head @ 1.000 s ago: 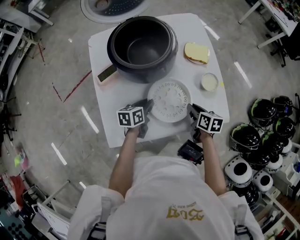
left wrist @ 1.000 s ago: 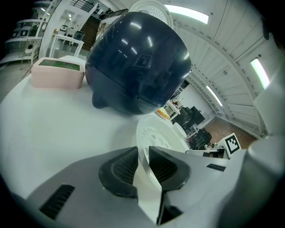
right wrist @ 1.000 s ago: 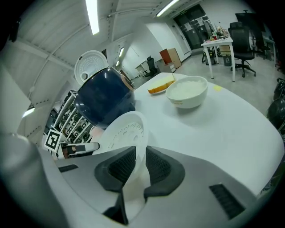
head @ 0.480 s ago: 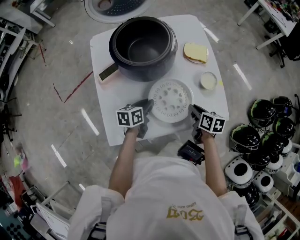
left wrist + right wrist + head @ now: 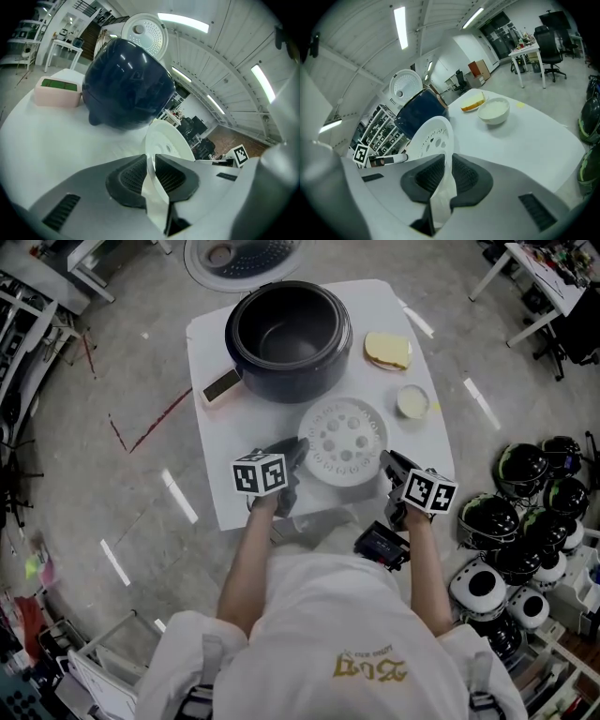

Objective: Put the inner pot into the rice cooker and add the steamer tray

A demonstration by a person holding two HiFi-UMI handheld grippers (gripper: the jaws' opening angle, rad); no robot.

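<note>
The dark rice cooker [image 5: 286,338] stands open at the far side of the white table [image 5: 239,479], its dark inner pot [image 5: 284,340] seated inside. The white perforated steamer tray [image 5: 345,440] hangs just above the table in front of it. My left gripper [image 5: 298,452] is shut on the tray's left rim and my right gripper [image 5: 384,462] on its right rim. Both sets of jaws have just been closing on that rim. In the left gripper view the pads [image 5: 136,176] pinch the thin rim [image 5: 157,187]. The right gripper view shows the same grip on the tray [image 5: 435,138].
A pink box with a green top [image 5: 218,386] lies left of the cooker. A slice of bread [image 5: 392,350] and a small bowl [image 5: 415,402] sit at the table's right. The cooker's lid [image 5: 246,254] lies beyond the table. Helmets [image 5: 525,512] crowd the floor at right.
Both grippers have risen a little with the steamer tray held between them, lifting it off the table. The cooker has not moved.
</note>
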